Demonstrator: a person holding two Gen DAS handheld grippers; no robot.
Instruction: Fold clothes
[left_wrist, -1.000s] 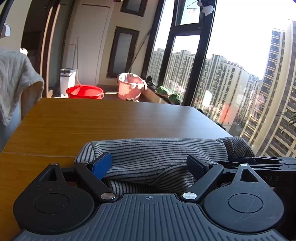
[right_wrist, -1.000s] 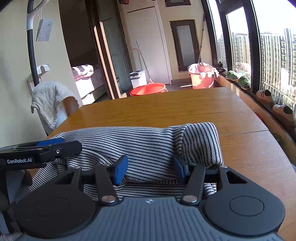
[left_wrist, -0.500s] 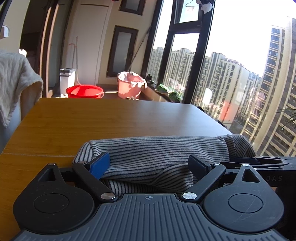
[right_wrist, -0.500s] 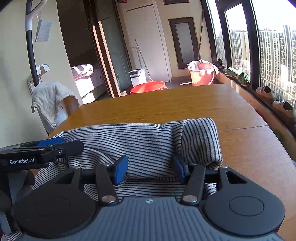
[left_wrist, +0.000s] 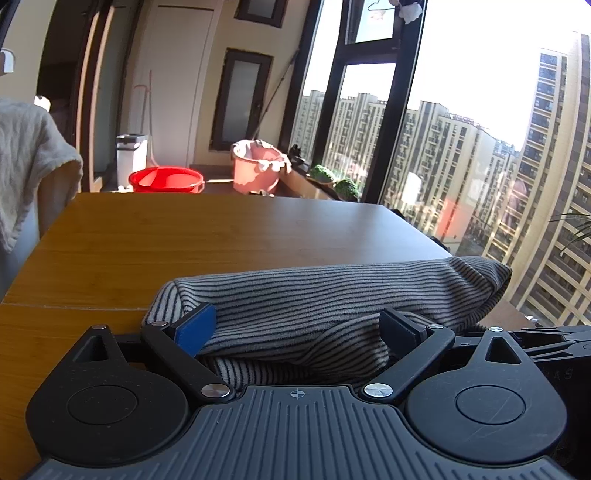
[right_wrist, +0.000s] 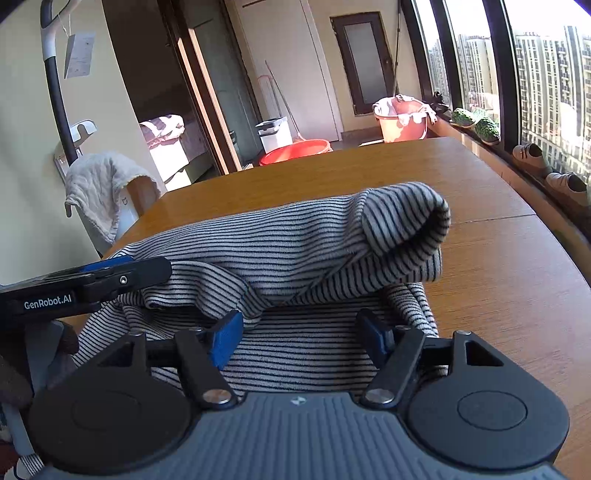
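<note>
Far half of wooden table (left_wrist: 221, 236) bare, free to pass. Striped garment (right_wrist: 295, 240) bunched across near edge blocks forward path. Towel-draped chair (right_wrist: 107, 192) crowds table's left side.

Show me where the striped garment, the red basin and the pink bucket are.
striped garment (right_wrist: 280, 240), right wrist view, top of the fold
red basin (left_wrist: 166, 179), left wrist view, inside
pink bucket (right_wrist: 402, 125), right wrist view, front wall
</note>
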